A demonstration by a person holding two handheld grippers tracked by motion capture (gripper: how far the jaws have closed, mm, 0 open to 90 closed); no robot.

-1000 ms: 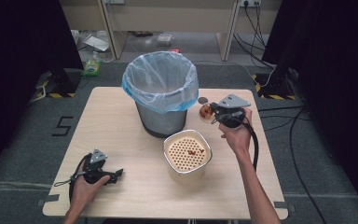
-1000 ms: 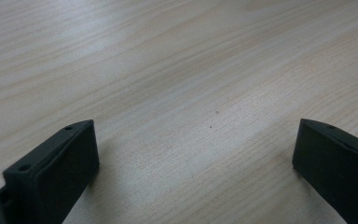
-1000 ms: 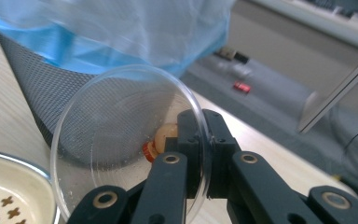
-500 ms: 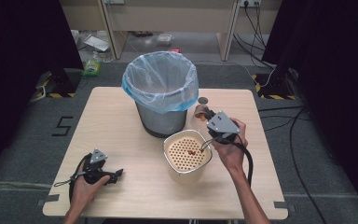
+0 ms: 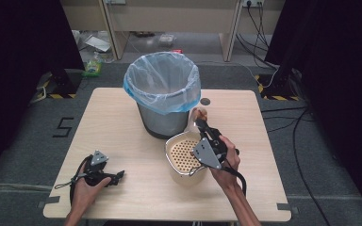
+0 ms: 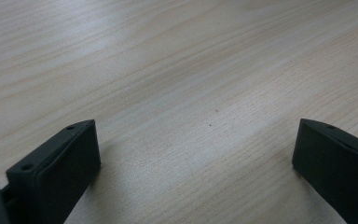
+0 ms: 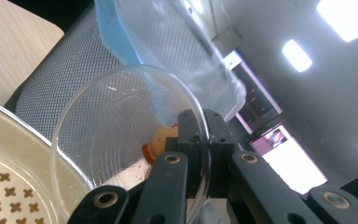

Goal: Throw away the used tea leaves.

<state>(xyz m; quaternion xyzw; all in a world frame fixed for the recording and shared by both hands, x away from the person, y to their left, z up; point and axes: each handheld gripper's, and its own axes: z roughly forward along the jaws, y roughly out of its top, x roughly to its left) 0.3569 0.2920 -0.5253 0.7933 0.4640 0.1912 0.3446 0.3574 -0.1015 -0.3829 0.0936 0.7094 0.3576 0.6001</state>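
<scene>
My right gripper [image 5: 201, 125] [image 7: 194, 133] is shut on the rim of a clear bowl [image 5: 196, 117] [image 7: 116, 126], which is tilted on its side above the far edge of a cream perforated strainer bowl [image 5: 183, 155] [image 7: 4, 158]. A small orange-yellow scrap [image 7: 160, 141] lies inside the clear bowl, next to the jaws. A few dark bits rest in the strainer. My left gripper [image 5: 114, 178] [image 6: 196, 149] lies low over the bare wooden table [image 6: 177, 70] at the front left, open with nothing between its jaws.
A grey mesh bin [image 5: 164, 121] [image 7: 51, 84] lined with a blue bag [image 5: 162, 84] [image 7: 177, 42] stands at the table's middle back, just behind the strainer. A small dark disc [image 5: 205, 101] lies right of the bin. Cables run over the floor on the right.
My right gripper has carried the clear bowl from beside the bin down and leftward to above the strainer, tipping it. The left gripper has stayed still.
</scene>
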